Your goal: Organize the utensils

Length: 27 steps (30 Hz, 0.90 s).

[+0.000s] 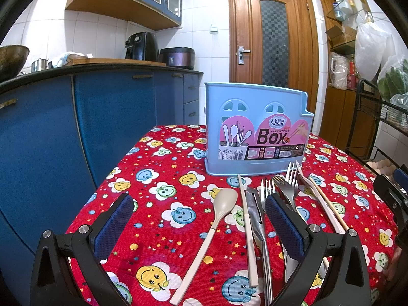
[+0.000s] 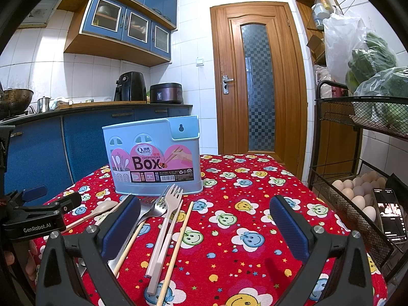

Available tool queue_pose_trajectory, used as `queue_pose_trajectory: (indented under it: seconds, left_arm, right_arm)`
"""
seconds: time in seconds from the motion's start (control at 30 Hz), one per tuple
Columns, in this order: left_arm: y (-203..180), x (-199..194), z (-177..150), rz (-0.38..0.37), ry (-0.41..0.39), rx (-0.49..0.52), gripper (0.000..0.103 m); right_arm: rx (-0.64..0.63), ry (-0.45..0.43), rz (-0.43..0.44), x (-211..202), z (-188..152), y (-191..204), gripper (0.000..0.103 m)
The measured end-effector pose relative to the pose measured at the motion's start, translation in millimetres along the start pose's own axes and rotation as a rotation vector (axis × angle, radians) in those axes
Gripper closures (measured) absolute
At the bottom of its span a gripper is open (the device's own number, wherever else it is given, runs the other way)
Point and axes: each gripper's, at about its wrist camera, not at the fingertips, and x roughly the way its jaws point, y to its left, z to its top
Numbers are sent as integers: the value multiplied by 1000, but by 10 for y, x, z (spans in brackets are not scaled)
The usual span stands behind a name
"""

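Observation:
A light blue chopsticks box [image 1: 257, 130] stands upright on the red smiley tablecloth [image 1: 165, 178]; it also shows in the right wrist view [image 2: 155, 158]. In front of it lie a beige spoon [image 1: 224, 201], a beige knife [image 1: 246, 219], a metal peeler [image 1: 256, 214], metal forks [image 1: 288, 186], a beige fork [image 2: 168, 214] and wooden chopsticks [image 2: 178, 242]. My left gripper [image 1: 199, 219] is open and empty above the spoon and knife. My right gripper [image 2: 205, 224] is open and empty, just right of the chopsticks. The left gripper's body [image 2: 38, 216] shows at the right view's left edge.
Blue kitchen cabinets [image 1: 76, 127] and a dark counter stand left of the table. A black wire rack [image 2: 357, 178] with eggs [image 2: 357, 191], a phone [image 2: 390, 214] and bagged greens stands on the right. A wooden door [image 2: 257, 86] is behind the table.

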Motion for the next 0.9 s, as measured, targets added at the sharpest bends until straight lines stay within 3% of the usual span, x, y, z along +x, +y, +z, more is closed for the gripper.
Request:
queue_pose_trajectory:
  seconds: [0.73, 0.9]
  left_arm:
    - [-9, 65, -27, 3, 25, 1, 1]
    - [-6, 93, 36, -11, 42, 15, 1]
  right_arm:
    - [20, 0, -2, -3, -8, -39, 0]
    - [68, 85, 18, 125, 93, -120, 0]
